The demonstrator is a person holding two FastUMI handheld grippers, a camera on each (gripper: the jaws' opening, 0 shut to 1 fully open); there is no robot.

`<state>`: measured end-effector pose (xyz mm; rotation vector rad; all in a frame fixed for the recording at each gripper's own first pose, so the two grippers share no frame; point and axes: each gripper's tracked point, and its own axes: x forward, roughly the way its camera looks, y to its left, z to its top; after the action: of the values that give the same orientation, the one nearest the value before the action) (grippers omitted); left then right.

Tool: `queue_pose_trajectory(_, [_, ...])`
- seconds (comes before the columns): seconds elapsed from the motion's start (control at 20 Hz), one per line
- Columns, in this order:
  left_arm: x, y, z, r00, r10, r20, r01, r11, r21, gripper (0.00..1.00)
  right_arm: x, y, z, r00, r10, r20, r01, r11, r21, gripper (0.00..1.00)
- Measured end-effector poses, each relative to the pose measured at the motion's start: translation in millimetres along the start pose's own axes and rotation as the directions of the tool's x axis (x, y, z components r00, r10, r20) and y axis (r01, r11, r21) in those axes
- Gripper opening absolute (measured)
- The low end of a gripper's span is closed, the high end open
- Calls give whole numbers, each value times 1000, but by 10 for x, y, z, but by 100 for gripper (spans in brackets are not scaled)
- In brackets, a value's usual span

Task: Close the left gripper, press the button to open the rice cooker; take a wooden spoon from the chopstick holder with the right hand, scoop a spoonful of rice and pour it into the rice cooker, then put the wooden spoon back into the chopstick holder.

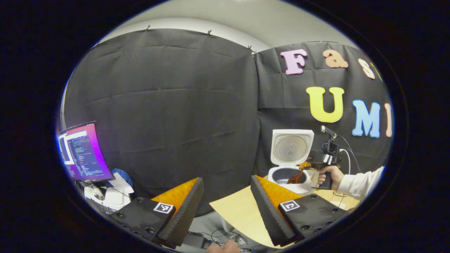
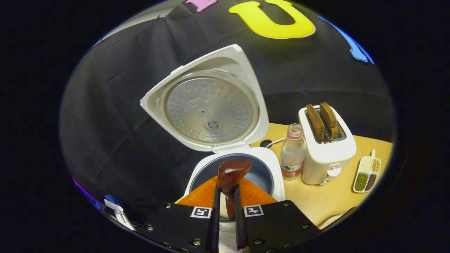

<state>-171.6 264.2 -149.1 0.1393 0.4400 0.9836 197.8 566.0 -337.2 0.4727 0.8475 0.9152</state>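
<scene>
- The pouring step is judged to be in hand: the wooden spoon [image 2: 230, 179] is grasped by the right tongs [image 2: 226, 211], both fingers pressed on its handle, and its bowl is held over the open pot of the rice cooker [image 2: 211, 112].
- In the left gripper view, the right tongs [image 1: 309, 165] are seen at the rice cooker [image 1: 291, 154] with the wooden spoon [image 1: 295, 178] dipping towards the pot, carried by a hand [image 1: 330, 176] in a pale sleeve.
- The lid is raised upright, so the button press is judged done.
- The left tongs [image 1: 225, 207] are held released, fingers spread wide with nothing between them, well apart from the cooker.
- Whether rice lies in the spoon or the pot cannot be told.
- The next move is judged to call for tipping the spoon over the pot, then carrying it back to the chopstick holder.
- The worktop [image 2: 334, 196] is pale wood; a bottle [image 2: 292, 154], a toaster [image 2: 327, 147] with two slices in it and a divided dish [image 2: 367, 172] of grains stand beside the cooker.
- Black cloth walls the booth, and a monitor [image 1: 84, 151] is lit at the far side.
</scene>
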Motion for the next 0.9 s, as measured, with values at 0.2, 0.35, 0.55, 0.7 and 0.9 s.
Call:
queue_pose_trajectory(0.2, [-20, 15, -31, 1000, 17, -8, -17, 1000, -13, 91, -66, 254, -225, 998, 33, -48, -45, 963, -266, 19])
queue_pose_trajectory(0.35, [-27, 19, -54, 1000, 21, -8, -21, 1000, -10, 91, -134, 363, -334, 999, 15, -28, -26, 905, -425, 19])
queue_pose_trajectory(0.55, [-44, 47, -49, 1000, 20, -4, -20, 1000, 0, 91, -178, 499, -290, 998, -13, 61, 45, 827, -560, 19])
queue_pose_trajectory(0.7, [-51, 55, -55, 1000, 24, 2, -24, 1000, 2, 97, -176, 496, -329, 999, -13, 41, 33, 838, -545, 19])
queue_pose_trajectory(0.9, [-61, 59, -47, 1000, 26, 8, -26, 1000, -6, 96, -236, 403, -154, 999, 31, 24, -24, 966, -256, 19])
